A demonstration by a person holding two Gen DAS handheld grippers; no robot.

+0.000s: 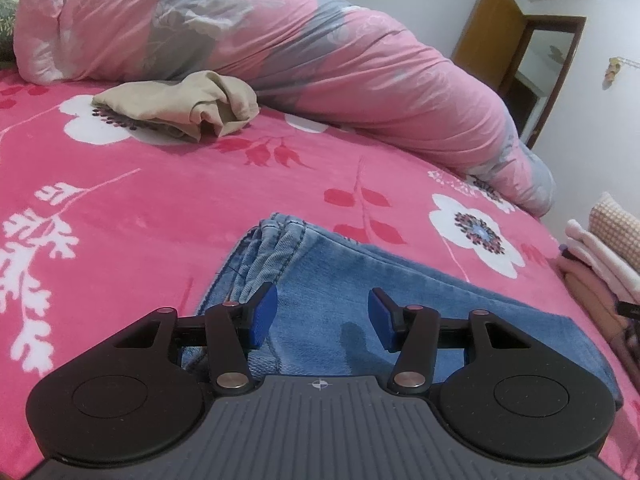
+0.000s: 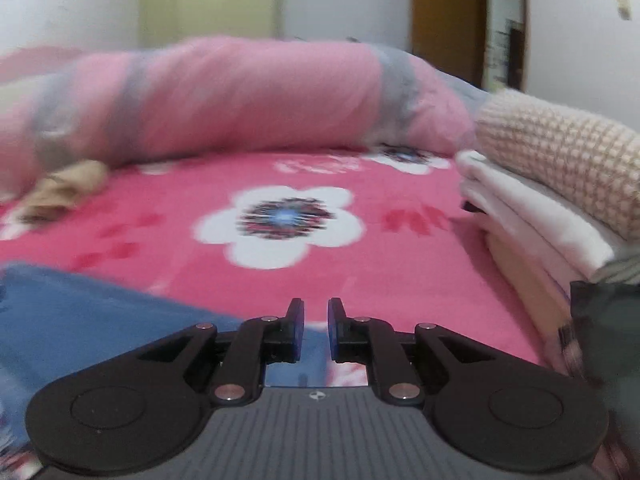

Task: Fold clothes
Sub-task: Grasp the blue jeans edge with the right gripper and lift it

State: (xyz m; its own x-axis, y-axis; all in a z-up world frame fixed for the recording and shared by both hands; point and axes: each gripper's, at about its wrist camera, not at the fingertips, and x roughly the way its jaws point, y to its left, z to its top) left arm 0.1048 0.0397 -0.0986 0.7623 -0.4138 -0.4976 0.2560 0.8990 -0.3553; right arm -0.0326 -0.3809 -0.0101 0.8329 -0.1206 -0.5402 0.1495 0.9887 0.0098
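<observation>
Folded blue jeans point(image 1: 360, 280) lie on the pink flowered bedsheet point(image 1: 160, 200) right under my left gripper point(image 1: 322, 312). That gripper stands open above the denim, its blue pads apart and nothing pinched between them. In the right wrist view, which is blurred, the jeans point(image 2: 60, 312) show at the lower left. My right gripper point(image 2: 316, 320) hovers over the sheet point(image 2: 400, 272) beside the denim's edge. A narrow gap shows between its jaws and they hold nothing. A crumpled beige garment point(image 1: 180, 104) lies farther back on the bed, also visible as the beige garment point(image 2: 60, 192) at the left.
A rolled pink and grey duvet point(image 1: 320, 52) runs along the far side of the bed. A stack of folded clothes point(image 2: 560, 200), topped by a beige knit, sits at the right edge. A wooden door point(image 1: 492, 32) stands beyond the bed.
</observation>
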